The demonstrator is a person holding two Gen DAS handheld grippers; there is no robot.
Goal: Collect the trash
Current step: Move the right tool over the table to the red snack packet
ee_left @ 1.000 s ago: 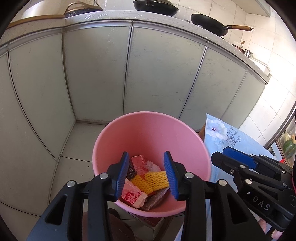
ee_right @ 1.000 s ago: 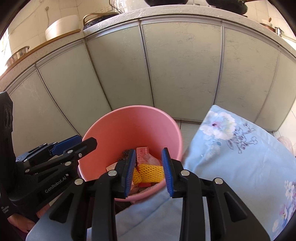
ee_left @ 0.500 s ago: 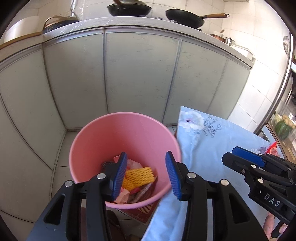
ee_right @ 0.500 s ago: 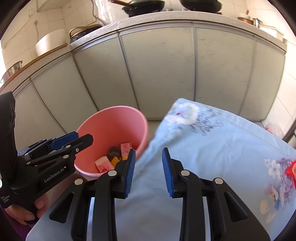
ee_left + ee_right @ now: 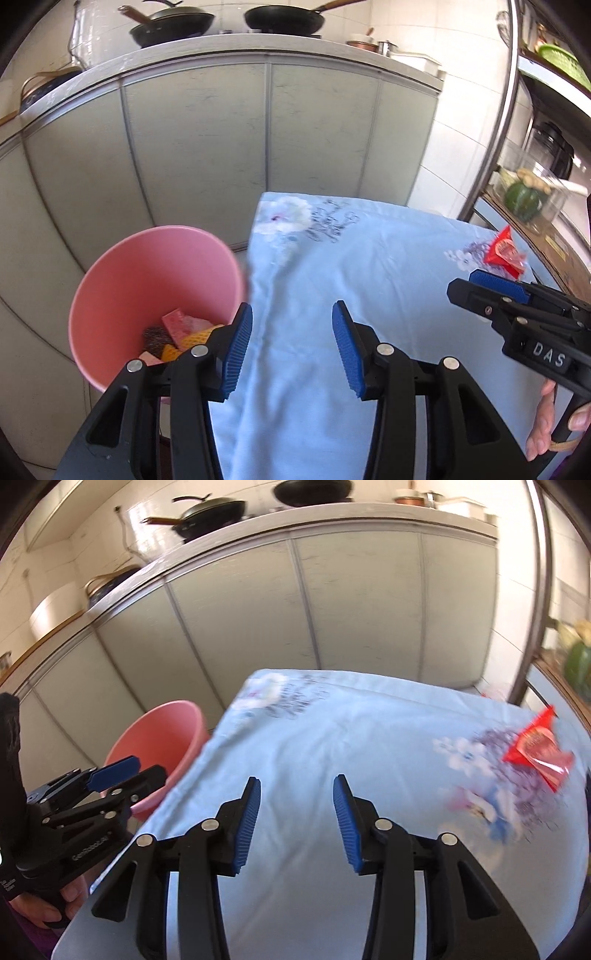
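A pink bin (image 5: 147, 280) stands on the floor left of the table and holds a yellow foam net (image 5: 192, 338), red wrappers and a dark scrap. A red snack wrapper (image 5: 504, 253) lies on the blue flowered cloth (image 5: 369, 266) at the far right, also seen in the right wrist view as the red wrapper (image 5: 539, 747). My left gripper (image 5: 291, 350) is open over the cloth's left edge, with nothing between its pads. My right gripper (image 5: 295, 825) hangs over the middle of the cloth (image 5: 332, 738), its jaws opening and empty. The bin (image 5: 162, 734) sits at its left.
Pale cabinet doors (image 5: 207, 147) run behind under a counter (image 5: 258, 48) with two black pans. A metal shelf post (image 5: 495, 129) and a rack with a green gourd (image 5: 524, 195) stand at the right. A hand (image 5: 554, 417) grips the right tool.
Both grippers have swung right, from above the pink bin to over the blue cloth. The right jaws have widened. The red wrapper has come into view at the right.
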